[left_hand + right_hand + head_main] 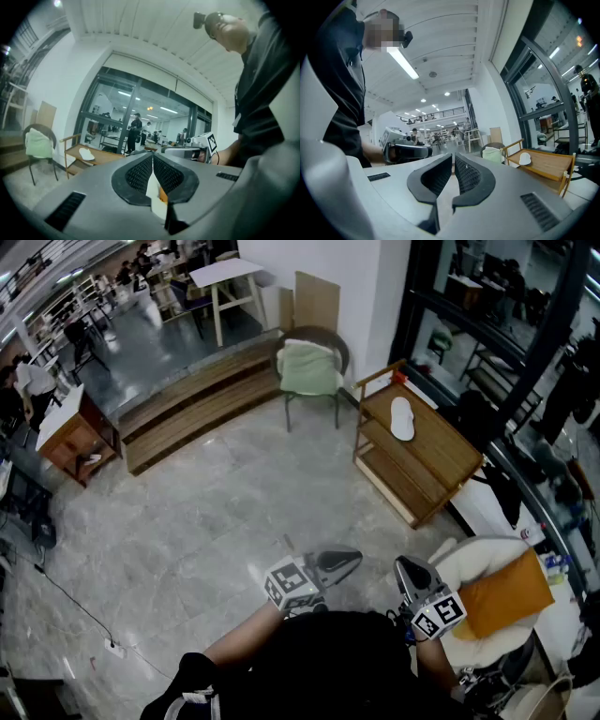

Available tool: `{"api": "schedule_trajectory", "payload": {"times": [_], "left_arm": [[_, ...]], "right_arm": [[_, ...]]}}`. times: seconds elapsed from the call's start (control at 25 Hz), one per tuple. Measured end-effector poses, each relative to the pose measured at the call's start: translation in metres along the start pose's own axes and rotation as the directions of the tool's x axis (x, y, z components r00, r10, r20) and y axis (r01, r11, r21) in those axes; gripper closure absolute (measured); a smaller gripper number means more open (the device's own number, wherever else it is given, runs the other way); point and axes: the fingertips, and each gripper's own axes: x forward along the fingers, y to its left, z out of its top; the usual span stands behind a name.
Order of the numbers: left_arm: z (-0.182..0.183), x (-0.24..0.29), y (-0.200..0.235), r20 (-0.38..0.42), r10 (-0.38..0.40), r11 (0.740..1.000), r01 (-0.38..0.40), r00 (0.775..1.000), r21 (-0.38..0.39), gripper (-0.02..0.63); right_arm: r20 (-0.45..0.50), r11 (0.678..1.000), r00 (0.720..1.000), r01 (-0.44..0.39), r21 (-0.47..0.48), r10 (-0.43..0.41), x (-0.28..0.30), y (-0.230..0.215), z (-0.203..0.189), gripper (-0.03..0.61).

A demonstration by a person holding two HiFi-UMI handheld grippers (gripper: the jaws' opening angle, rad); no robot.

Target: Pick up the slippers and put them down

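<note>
One white slipper (401, 418) lies on the top shelf of a low wooden rack (441, 454) across the floor, far from both grippers. It also shows small in the left gripper view as the slipper (86, 153) and in the right gripper view as the slipper (525, 159). My left gripper (347, 561) is held close to the person's body, shut, nothing between its pads (140, 172). Beside it my right gripper (404, 565) is also shut and empty, its pads (468, 176) nearly touching. Both point roughly level toward the rack.
A chair with a green cushion (309, 367) stands left of the rack. Long wooden steps (197, 399) run behind it. A white seat with an orange cushion (502, 594) is at my right. A small wooden table (73, 437) and a floor cable (84, 611) are at the left.
</note>
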Motion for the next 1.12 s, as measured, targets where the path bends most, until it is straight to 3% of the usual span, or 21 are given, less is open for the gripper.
{"api": "schedule_trajectory", "payload": {"times": [0.12,0.28,0.36,0.48,0.64,0.84,1.12], "left_arm": [[0.022,0.01,0.037,0.035,0.07,0.994,-0.072,0.997,0.087,0.603],[0.017,0.013,0.054,0.061,0.088,0.994,-0.092,0.994,0.052,0.603],[0.014,-0.001,0.053,0.061,0.072,0.997,-0.074,0.996,0.036,0.603],[0.027,-0.014,0.064,0.092,0.067,0.997,-0.071,0.994,0.038,0.603],[0.017,-0.004,0.071,0.104,0.072,0.997,-0.073,0.992,0.003,0.603],[0.007,-0.002,0.062,0.142,0.018,0.997,-0.008,0.99,-0.071,0.603],[0.008,0.006,0.054,0.141,-0.034,0.995,0.046,0.989,-0.083,0.603]], "right_arm": [[0.027,0.997,0.997,-0.075,-0.036,0.076,0.041,-0.027,0.014,0.546],[0.025,0.996,0.997,-0.07,-0.049,0.071,0.04,-0.035,0.011,0.546],[-0.021,0.993,0.998,-0.059,-0.104,0.057,0.03,-0.027,0.01,0.546],[-0.045,0.982,0.997,-0.065,-0.177,0.058,0.031,-0.04,0.04,0.546],[0.034,0.99,0.998,-0.045,-0.131,0.05,0.01,-0.062,0.058,0.546],[-0.009,0.993,1.0,0.006,-0.117,-0.007,0.008,-0.058,0.048,0.546],[0.007,0.995,0.998,0.061,-0.077,-0.06,-0.009,-0.074,0.051,0.546]]}}
